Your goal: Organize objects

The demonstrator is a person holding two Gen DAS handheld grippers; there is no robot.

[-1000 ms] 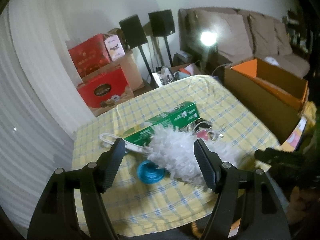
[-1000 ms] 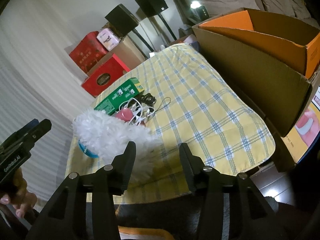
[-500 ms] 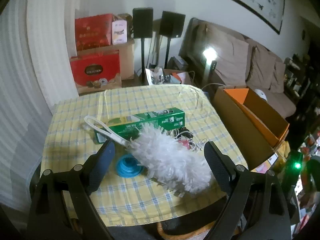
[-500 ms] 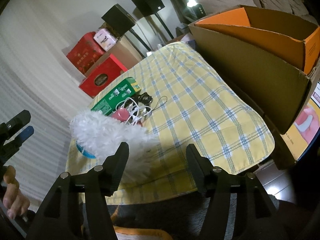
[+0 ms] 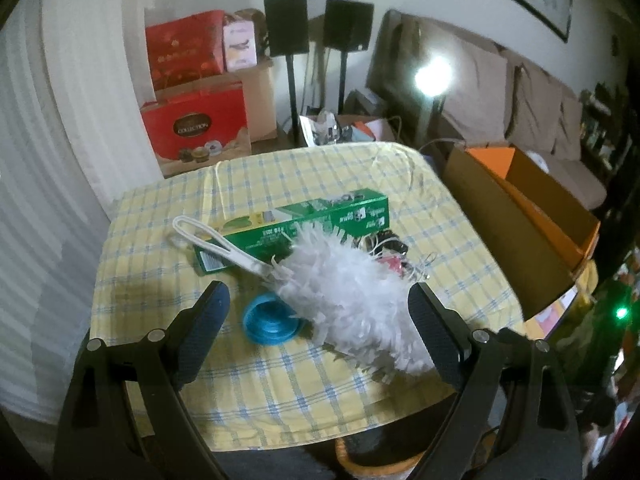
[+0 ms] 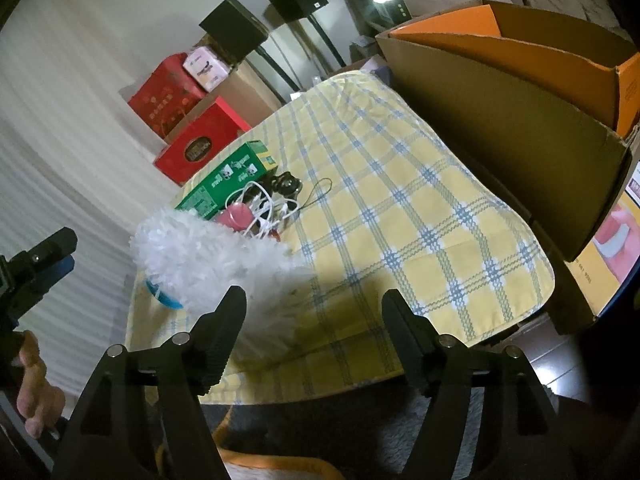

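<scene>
Left wrist view: the left gripper (image 5: 316, 320) hovers above the near edge of the table (image 5: 256, 384), pitched downward, its two black fingers (image 5: 208, 316) spread wide with nothing between them. A white feather duster (image 5: 352, 292) lies on the yellow checked cloth, its fluffy head toward 5 o'clock and its looped handle toward 10 o'clock, where it crosses over a long green box (image 5: 296, 228). A blue round lid (image 5: 270, 320) sits just beside the duster head at 9 o'clock of it, touching the fringe. A tangle of white cables with a pink object (image 5: 390, 256) lies at 2 o'clock of the duster head, against the box. An open cardboard box with orange lining (image 5: 532, 216) stands off the table at 3 o'clock.

Right wrist view: the right gripper (image 6: 312, 320) is held low off the near table edge, tilted up toward 12 o'clock, jaws released and empty. The duster sits at 10 o'clock of its fingers (image 6: 224, 328). At 9 o'clock, the person's left hand (image 6: 36, 392) grips the handle of the other tool.
</scene>
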